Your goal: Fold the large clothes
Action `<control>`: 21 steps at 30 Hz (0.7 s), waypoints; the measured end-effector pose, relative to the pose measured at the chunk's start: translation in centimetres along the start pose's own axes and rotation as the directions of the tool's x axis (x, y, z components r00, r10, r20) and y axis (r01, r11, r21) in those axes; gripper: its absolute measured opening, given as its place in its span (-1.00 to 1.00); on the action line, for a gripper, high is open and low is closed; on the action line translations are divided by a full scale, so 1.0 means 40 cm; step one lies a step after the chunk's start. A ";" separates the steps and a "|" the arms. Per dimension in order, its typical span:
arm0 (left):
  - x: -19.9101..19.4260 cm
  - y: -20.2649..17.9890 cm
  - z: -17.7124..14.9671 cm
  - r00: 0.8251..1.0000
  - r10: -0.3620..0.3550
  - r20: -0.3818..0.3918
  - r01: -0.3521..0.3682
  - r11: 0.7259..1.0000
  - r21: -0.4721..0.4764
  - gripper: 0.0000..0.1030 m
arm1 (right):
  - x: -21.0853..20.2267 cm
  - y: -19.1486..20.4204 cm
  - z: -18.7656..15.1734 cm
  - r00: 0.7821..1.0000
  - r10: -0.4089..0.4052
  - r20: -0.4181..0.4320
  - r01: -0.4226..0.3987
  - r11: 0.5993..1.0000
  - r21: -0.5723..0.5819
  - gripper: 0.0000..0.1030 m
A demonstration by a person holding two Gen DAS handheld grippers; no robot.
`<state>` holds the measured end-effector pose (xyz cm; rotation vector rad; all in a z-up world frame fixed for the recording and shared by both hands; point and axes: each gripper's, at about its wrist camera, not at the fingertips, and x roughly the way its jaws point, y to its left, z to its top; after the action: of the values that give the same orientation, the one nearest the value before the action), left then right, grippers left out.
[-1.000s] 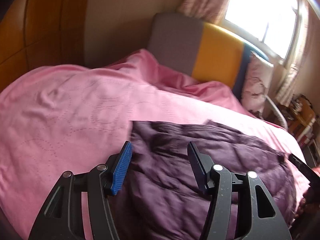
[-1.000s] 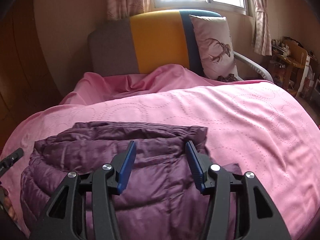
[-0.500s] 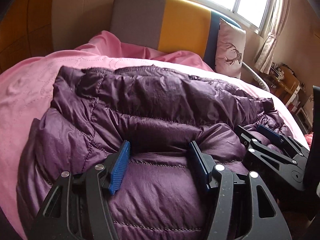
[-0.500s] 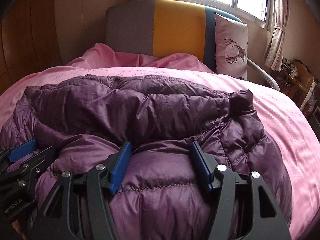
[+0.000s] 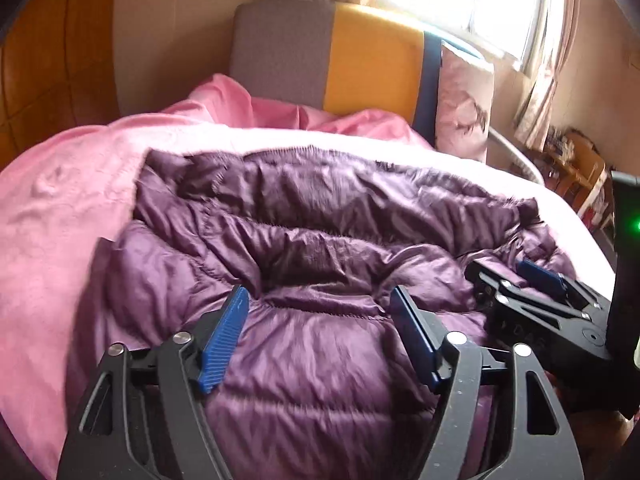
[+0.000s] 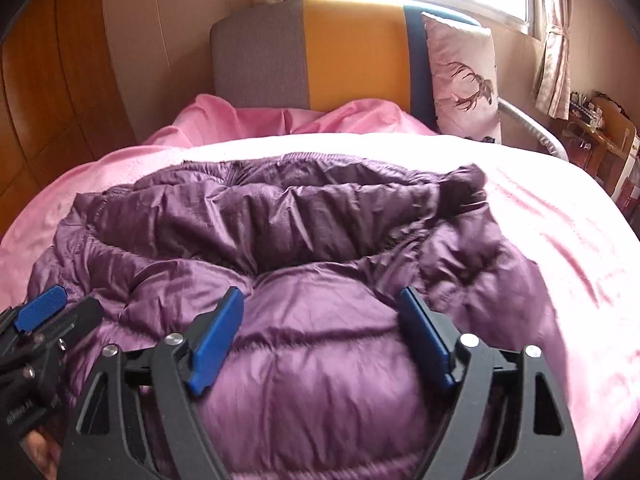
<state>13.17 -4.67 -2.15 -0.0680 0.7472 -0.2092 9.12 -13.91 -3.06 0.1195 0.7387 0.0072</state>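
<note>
Both grippers have spread wider than half a second ago, the left gripper (image 5: 320, 312) and right gripper (image 6: 320, 312) opening over the puffy purple jacket (image 6: 312, 248), its folded edge bulging between their blue pads unpinched, on the pink bedspread (image 6: 560, 216).

Bed (image 6: 560, 240) was covered by a pink quilted bedspread (image 5: 60, 240). Purple puffer jacket (image 6: 320, 360) lay bunched on it. Deer-print pillow (image 6: 464, 76) stood against the headboard (image 6: 304, 48).
</note>
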 end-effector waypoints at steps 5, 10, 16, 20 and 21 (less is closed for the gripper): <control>-0.069 -0.011 0.003 0.999 -0.002 0.054 0.001 1.000 0.018 0.41 | -0.074 -0.070 -0.033 0.998 -0.061 0.027 0.060 0.998 0.031 0.70; -0.097 -0.012 -0.009 0.998 -0.006 0.059 0.004 0.999 0.034 0.41 | -0.133 -0.161 -0.078 0.989 -0.147 0.021 0.144 0.984 0.104 0.82; -0.128 0.042 -0.037 0.998 0.026 0.060 -0.026 1.000 -0.003 0.61 | -0.149 -0.270 -0.145 0.997 -0.067 -0.044 0.076 0.967 0.243 0.93; -0.171 0.137 -0.064 0.993 0.088 0.084 -0.082 0.994 -0.067 0.76 | -0.157 -0.315 -0.192 0.998 0.014 -0.057 0.006 0.942 0.336 0.95; -0.176 0.159 -0.071 0.991 0.103 0.082 -0.097 0.992 -0.082 0.76 | -0.156 -0.324 -0.202 0.997 0.037 -0.062 -0.012 0.934 0.356 0.95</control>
<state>7.25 3.10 -0.40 -0.1128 0.6713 -0.0808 -1.40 -26.24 -6.24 0.4774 0.8015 -0.1002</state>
